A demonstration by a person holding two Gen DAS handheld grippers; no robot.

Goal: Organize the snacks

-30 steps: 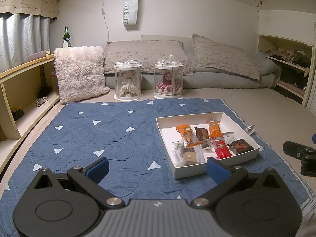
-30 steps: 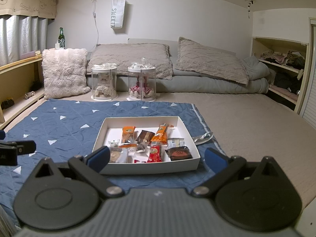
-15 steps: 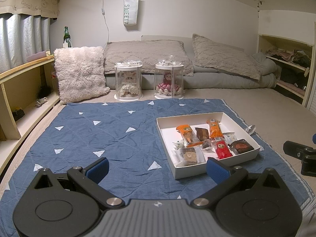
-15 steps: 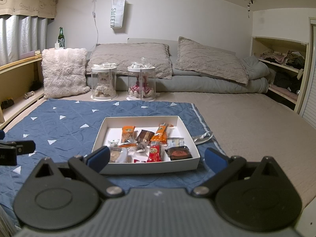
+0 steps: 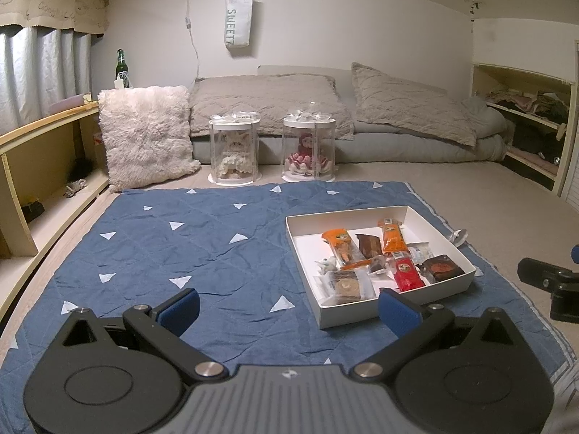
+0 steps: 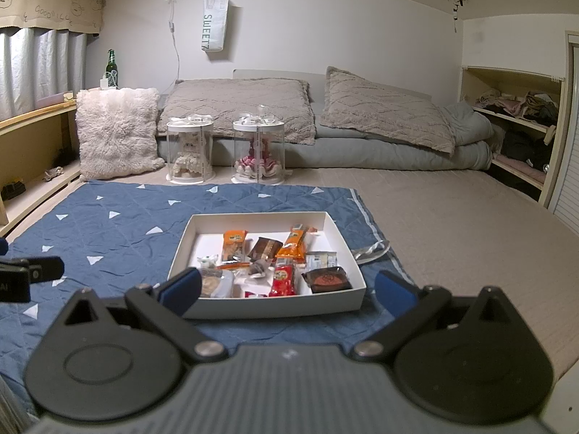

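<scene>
Left wrist view: your left gripper hovers over the blue quilt, jaws spread wide, holding nothing, nothing shifted since a second ago. Right wrist view: your right gripper, jaws equally spread, faces the white box; the snacks all lie inside, jumbled, none moved.

A blue quilted mat with white triangles covers the floor. Behind it, two clear cases holding dolls stand beside a fluffy cushion. A white bag hangs on the wall above grey pillows.
</scene>
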